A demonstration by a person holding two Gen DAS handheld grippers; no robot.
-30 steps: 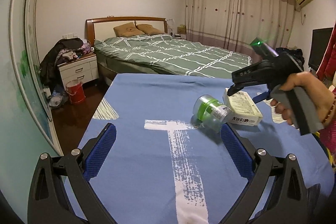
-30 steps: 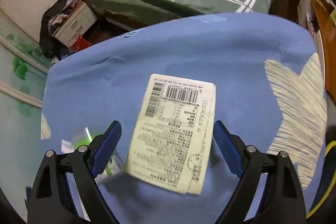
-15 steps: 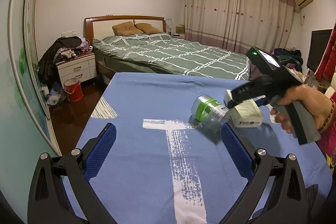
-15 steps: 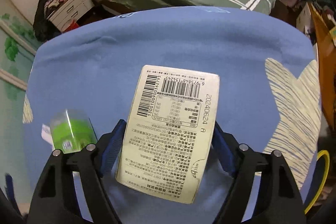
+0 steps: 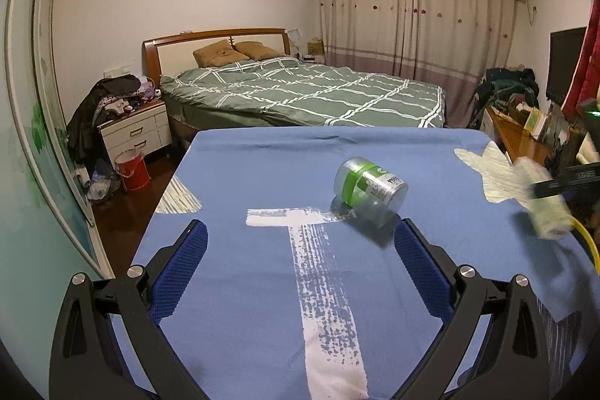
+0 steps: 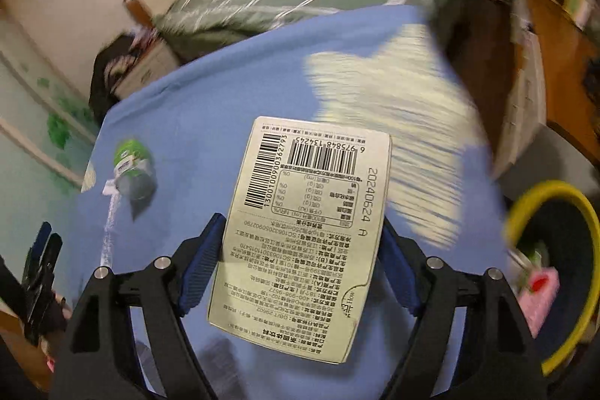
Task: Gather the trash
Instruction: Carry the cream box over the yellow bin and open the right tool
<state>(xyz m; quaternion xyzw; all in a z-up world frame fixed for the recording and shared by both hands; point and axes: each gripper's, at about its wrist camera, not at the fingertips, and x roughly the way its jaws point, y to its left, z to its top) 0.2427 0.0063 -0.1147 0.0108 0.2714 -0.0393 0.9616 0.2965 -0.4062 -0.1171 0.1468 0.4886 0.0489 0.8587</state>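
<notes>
My right gripper (image 6: 300, 242) is shut on a white carton (image 6: 303, 235) with barcodes and holds it above the blue cloth (image 6: 210, 122). The carton shows blurred at the right edge of the left wrist view (image 5: 543, 205). A clear plastic jar with a green band (image 5: 369, 188) lies on its side on the blue cloth (image 5: 262, 175), just ahead and right of my left gripper (image 5: 300, 246), which is open and empty. The jar also shows in the right wrist view (image 6: 133, 171), far left.
A yellow-rimmed bin (image 6: 555, 265) with trash inside stands off the table's right edge. A green-quilted bed (image 5: 307, 92), a nightstand (image 5: 135, 130) and a red bucket (image 5: 131, 169) lie beyond the table. A wooden desk (image 5: 517, 137) is at the right.
My right gripper closed on the carton, lifted it off the cloth and swung it right toward the yellow bin. The jar and my left gripper stayed put.
</notes>
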